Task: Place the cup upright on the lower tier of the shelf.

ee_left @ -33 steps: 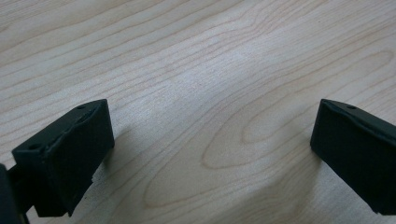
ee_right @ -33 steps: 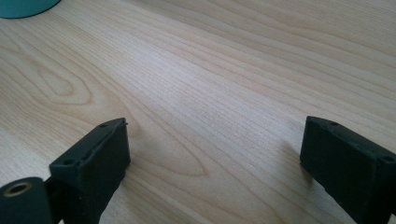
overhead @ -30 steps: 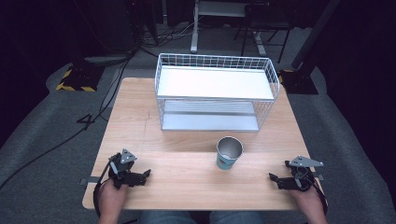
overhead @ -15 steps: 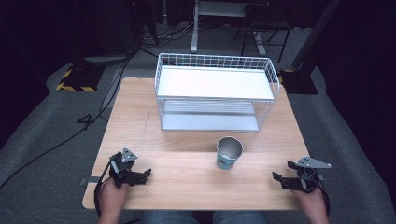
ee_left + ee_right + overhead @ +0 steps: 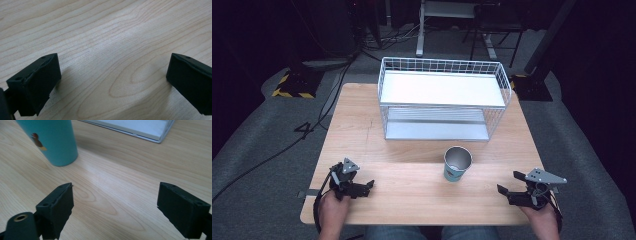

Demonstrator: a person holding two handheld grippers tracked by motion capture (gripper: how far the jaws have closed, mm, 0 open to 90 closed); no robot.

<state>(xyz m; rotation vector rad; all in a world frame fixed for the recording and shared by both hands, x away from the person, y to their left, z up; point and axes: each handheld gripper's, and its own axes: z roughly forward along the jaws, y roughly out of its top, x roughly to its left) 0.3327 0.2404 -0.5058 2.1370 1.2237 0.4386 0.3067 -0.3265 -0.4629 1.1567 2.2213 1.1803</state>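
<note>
A teal cup with a metal inside stands upright on the wooden table, in front of a white wire rack. In the right gripper view the cup shows a small bird print and rises at the upper left, beyond the jaws. My right gripper rests low at the table's front right, open and empty, a hand's width right of the cup. My left gripper sits at the front left, open, with bare wood between its jaws.
The wire rack has a white top shelf and a lower shelf near the table. Dark floor, cables and stand legs lie beyond the table's far edge. A yellow-black striped block sits on the floor at the left.
My right gripper has slid slightly toward the table's front right corner. The left gripper and the cup have stayed put.
</note>
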